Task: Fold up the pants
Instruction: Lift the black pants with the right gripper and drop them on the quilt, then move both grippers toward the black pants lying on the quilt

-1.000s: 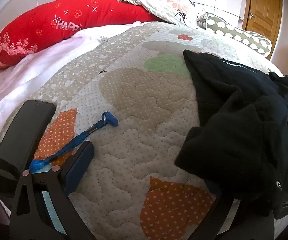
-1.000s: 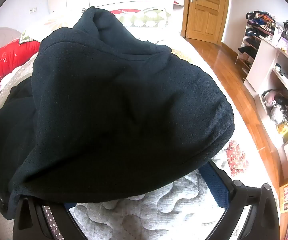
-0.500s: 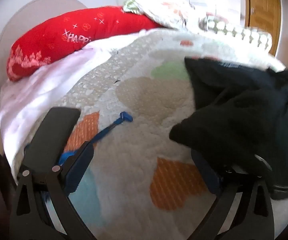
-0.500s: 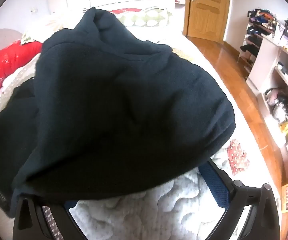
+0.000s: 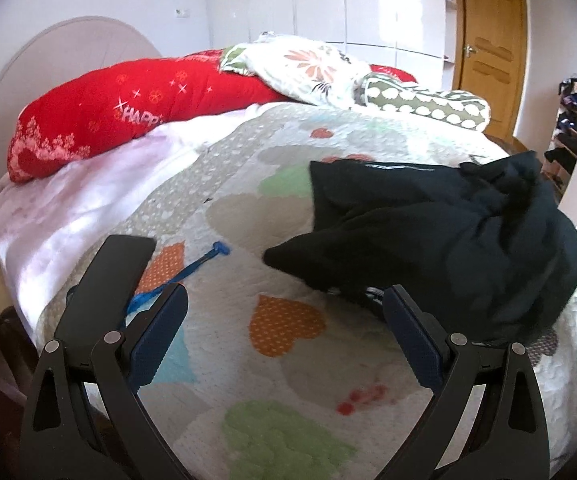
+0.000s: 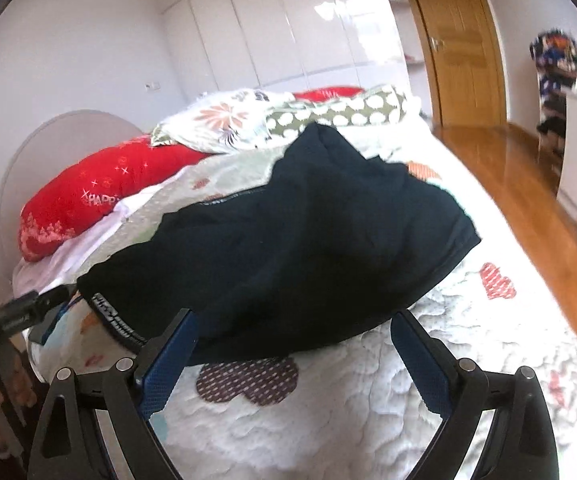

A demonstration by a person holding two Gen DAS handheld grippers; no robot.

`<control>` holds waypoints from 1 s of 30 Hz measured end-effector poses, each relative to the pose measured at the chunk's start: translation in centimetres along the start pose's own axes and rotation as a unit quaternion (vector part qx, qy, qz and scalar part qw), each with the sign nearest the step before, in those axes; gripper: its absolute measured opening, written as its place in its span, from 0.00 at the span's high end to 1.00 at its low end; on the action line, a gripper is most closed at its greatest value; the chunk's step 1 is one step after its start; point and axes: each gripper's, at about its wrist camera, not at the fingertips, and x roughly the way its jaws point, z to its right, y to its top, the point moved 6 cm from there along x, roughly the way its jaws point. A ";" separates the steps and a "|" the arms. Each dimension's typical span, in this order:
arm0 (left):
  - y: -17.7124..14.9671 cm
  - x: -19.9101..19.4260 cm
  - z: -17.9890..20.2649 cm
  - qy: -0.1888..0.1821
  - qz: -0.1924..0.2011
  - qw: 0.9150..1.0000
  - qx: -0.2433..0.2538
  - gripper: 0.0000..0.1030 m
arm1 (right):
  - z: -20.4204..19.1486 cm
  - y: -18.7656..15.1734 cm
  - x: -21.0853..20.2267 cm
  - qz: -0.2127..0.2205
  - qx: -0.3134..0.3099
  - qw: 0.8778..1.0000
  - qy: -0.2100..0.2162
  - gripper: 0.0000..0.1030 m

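**Both grippers wide apart over the bed, pants loose in a heap**

While the dark pants (image 5: 448, 240) lie bunched on the quilt (image 5: 288, 380), neither gripper has any cloth between its fingers. Seen from the left wrist, the left gripper (image 5: 284, 320) has its jaws spread wide and nothing held; bare quilt with an orange heart patch shows in the gap. Its right finger (image 5: 412, 344) sits just beside the near edge of the pants, and contact cannot be judged. A blue strap (image 5: 192, 272) lies on the quilt by its left finger.

From the right wrist, the right gripper (image 6: 292, 344) is likewise spread wide and grips nothing. The pants (image 6: 288, 248) rise in a mound beyond its fingertips; the left finger (image 6: 168, 364) reaches the heap's near hem, where the waistband curls under, though touching cannot be confirmed. A dark heart patch lies in the gap.

A red pillow (image 6: 100, 196) and floral pillow (image 6: 224, 124) sit at the bed's head, well apart from the pants.
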 end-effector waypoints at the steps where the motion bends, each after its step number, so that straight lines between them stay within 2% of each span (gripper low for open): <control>1: -0.1 -0.4 0.4 -0.005 0.003 1.000 0.002 0.04 | -0.2 0.0 -0.5 0.000 -0.004 1.000 -0.004 0.06; 4: -0.2 -1.1 1.5 -0.013 0.007 1.000 0.008 0.04 | -0.1 0.3 -1.0 -0.008 -0.003 0.999 -0.033 0.06; 9: -0.4 -1.9 2.9 -0.026 0.012 0.999 0.021 0.04 | -0.1 -1.2 -2.0 -0.015 -0.011 0.999 -0.050 0.06; 14: -0.5 -2.1 3.3 -0.039 0.010 0.999 0.022 0.04 | 0.1 -1.8 -2.7 -0.021 0.003 0.999 -0.047 0.07; 19: -0.6 -1.7 3.3 -0.053 0.004 0.998 0.014 0.04 | 0.3 -2.0 -2.4 -0.033 0.007 0.998 -0.046 0.13; 30: -0.9 -1.1 3.4 -0.054 -0.005 0.998 0.015 0.04 | 0.5 -2.1 -2.0 -0.041 0.003 0.997 -0.072 0.13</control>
